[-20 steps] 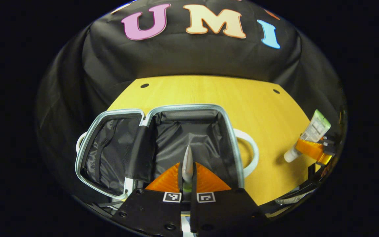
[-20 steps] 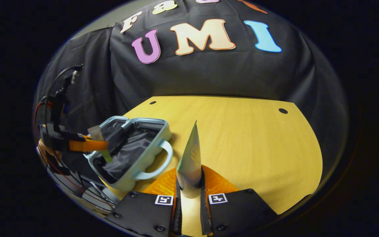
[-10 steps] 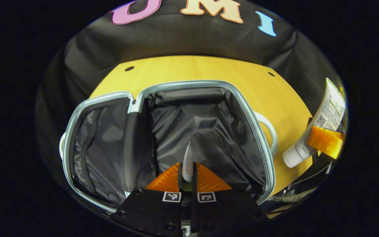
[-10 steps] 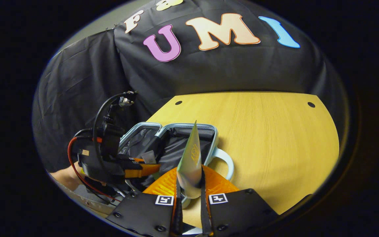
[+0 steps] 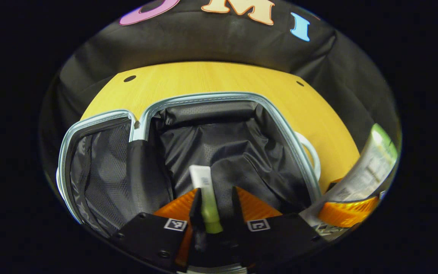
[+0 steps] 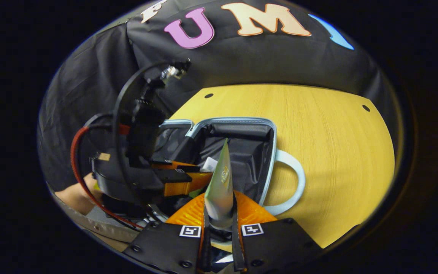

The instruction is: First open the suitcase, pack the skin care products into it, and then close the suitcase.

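Table (image 5: 219,78): yellow wood-grain top with small dark holes near its far corners, backed by black cloth. It carries the suitcase.

Suitcase (image 5: 219,97): pale blue-grey shell with a silvery rim, lying open on the table with both halves facing up. The larger half is lined in loose black fabric; the narrower half to its left in the left gripper view carries a black mesh liner. A white loop handle (image 6: 293,182) sticks out from the side of the shell over the table.

Left gripper (image 5: 215,201): black body with orange fingers, poised over the lined half of the suitcase. Jaws apart, a gap showing on the right of the tube between them. In the right gripper view it appears from the side (image 6: 188,179), with black and red cables and a hand behind it.

Right gripper (image 6: 219,213): black body, orange fingers, at the near edge of the suitcase beside the handle. Jaws clamped on a tube. In the left gripper view its orange finger (image 5: 346,215) shows at the lower right.

White and green tube (image 6: 219,186): held edge-on by the right gripper, crimped end pointing up and forward, above the open suitcase.

Small tube (image 5: 205,196): white body, light green cap, lying between the left gripper's fingers against the left one, over the black lining. Whether it rests on the lining I cannot tell.
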Demonstrator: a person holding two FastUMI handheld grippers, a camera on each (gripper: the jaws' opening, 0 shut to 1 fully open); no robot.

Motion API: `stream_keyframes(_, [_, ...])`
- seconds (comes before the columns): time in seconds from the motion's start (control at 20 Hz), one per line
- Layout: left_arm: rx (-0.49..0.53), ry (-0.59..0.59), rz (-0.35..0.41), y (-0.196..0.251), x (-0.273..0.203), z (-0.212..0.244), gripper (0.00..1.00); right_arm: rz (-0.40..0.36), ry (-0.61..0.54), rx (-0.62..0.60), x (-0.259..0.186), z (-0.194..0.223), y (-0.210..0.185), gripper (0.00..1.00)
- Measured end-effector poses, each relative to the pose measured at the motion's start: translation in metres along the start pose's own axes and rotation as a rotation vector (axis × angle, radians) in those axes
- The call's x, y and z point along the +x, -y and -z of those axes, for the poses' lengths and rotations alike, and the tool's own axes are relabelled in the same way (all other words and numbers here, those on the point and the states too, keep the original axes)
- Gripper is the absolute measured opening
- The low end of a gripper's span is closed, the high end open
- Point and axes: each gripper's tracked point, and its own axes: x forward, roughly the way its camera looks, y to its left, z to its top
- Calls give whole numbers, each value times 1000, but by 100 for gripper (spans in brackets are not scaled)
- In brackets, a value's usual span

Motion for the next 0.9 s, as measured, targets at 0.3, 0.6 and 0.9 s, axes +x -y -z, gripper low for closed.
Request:
stream_keyframes(0.3, [-110,157,51,-16,-45,-30,58,42,-136,-5,31,31,10,20])
stream_keyframes(0.6, [-226,235,-101,-96,-83,-27,60,48,-138,-29,49,25,9,30])
stream_keyframes(0.9, [-344,324,-312,-201,-126,-16,85,25,29,-41,43,-29,-4,92])
